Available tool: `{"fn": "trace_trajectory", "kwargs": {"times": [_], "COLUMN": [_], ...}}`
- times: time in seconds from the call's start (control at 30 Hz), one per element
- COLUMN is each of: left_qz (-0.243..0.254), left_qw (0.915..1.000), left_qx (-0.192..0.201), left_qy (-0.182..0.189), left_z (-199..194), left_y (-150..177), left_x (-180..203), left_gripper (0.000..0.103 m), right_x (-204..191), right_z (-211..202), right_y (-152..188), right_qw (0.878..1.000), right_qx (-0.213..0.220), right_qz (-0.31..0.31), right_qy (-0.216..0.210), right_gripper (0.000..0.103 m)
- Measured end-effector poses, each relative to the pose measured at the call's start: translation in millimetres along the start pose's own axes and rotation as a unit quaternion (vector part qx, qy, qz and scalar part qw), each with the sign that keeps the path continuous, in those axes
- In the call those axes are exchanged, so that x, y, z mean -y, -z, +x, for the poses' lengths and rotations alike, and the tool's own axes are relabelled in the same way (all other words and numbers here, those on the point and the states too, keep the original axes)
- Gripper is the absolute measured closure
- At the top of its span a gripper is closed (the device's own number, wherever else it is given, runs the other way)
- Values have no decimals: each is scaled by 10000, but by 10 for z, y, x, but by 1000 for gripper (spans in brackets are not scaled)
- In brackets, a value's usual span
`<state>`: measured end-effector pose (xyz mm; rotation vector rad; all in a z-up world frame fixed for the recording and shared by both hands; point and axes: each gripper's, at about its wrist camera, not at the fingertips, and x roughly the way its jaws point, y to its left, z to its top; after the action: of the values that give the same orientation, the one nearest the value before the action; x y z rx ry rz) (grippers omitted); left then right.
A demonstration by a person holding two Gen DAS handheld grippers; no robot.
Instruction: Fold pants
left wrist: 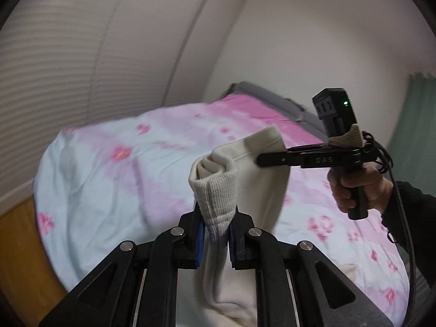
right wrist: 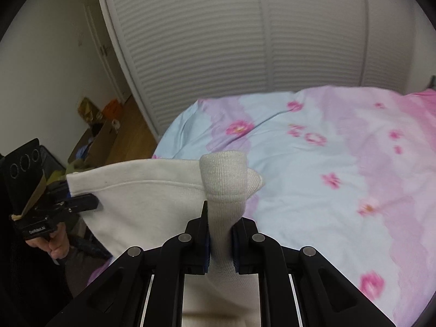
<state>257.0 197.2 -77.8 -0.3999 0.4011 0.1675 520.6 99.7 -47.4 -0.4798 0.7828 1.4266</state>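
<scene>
The cream-white pants (left wrist: 261, 188) hang in the air above the bed, held by both grippers. My left gripper (left wrist: 215, 234) is shut on one ribbed cuff (left wrist: 218, 199), which sticks up between its fingers. My right gripper (right wrist: 220, 234) is shut on the other ribbed cuff (right wrist: 223, 179). In the left wrist view the right gripper (left wrist: 261, 159) shows from the side, clamped on the cloth's far edge. In the right wrist view the left gripper (right wrist: 92, 201) shows at the left, clamped on the cloth's (right wrist: 147, 190) edge. The lower part of the pants hangs out of sight.
A bed with a pink and pale-blue flowered cover (right wrist: 327, 169) lies below and ahead. A white slatted wardrobe (right wrist: 218, 41) stands behind it. Cardboard boxes and clutter (right wrist: 95, 128) sit on the wood floor at the left. A grey headboard (left wrist: 272, 98) lies far off.
</scene>
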Motion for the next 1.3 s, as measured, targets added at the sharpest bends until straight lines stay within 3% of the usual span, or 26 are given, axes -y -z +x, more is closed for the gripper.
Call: {"fn": "trace_trajectory", "kwargs": {"times": [0.17, 0.33, 0.43, 0.57, 0.73, 0.87, 1.0, 1.07, 1.13, 1.17, 1.2, 1.3], "left_qz": [594, 1409, 1942, 2709, 3165, 3325, 3290, 3270, 3202, 3152, 3112, 3002], "left_qw": [9969, 9851, 9727, 9498, 9287, 9194, 9180, 9177, 9184, 9209, 9233, 9261], "left_qx": [115, -21, -181, -471, -1286, -1718, -1869, -1865, -1846, -1756, -1653, -1519], "left_qy": [496, 986, 1260, 1494, 1441, 1211, 1186, 1270, 1411, 1474, 1526, 1704], "left_z": [-178, -289, -303, -216, 166, 434, 530, 465, 350, 282, 185, -63], "left_y": [11, 324, 697, 1377, 2123, 2419, 2492, 2463, 2431, 2382, 2329, 2154], "left_x": [808, 1665, 2131, 2627, 2832, 2817, 2764, 2770, 2791, 2783, 2775, 2718], "left_gripper": [88, 88, 87, 87, 87, 87, 85, 71, 43, 38, 34, 32], "right_x": [21, 24, 17, 66, 224, 309, 279, 226, 132, 75, -8, -297], "right_z": [-857, -1442, -1646, -1723, -1406, -1350, -1446, -1522, -1614, -1662, -1735, -1916], "right_y": [631, 1526, 2174, 3007, 3808, 4154, 4282, 4276, 4294, 4298, 4296, 4341], "right_qw": [9980, 9937, 9888, 9804, 9709, 9591, 9478, 9397, 9296, 9233, 9139, 8950], "right_qx": [475, 768, 1069, 1467, 1316, 1444, 1623, 1614, 1608, 1584, 1594, 1985], "right_qz": [246, 613, 817, 1108, 1839, 2248, 2525, 2766, 3018, 3160, 3345, 3699], "right_qy": [326, 531, 645, 706, 788, 938, 1073, 1198, 1372, 1505, 1657, 1506], "right_gripper": [90, 90, 90, 87, 82, 81, 78, 66, 53, 44, 41, 40]}}
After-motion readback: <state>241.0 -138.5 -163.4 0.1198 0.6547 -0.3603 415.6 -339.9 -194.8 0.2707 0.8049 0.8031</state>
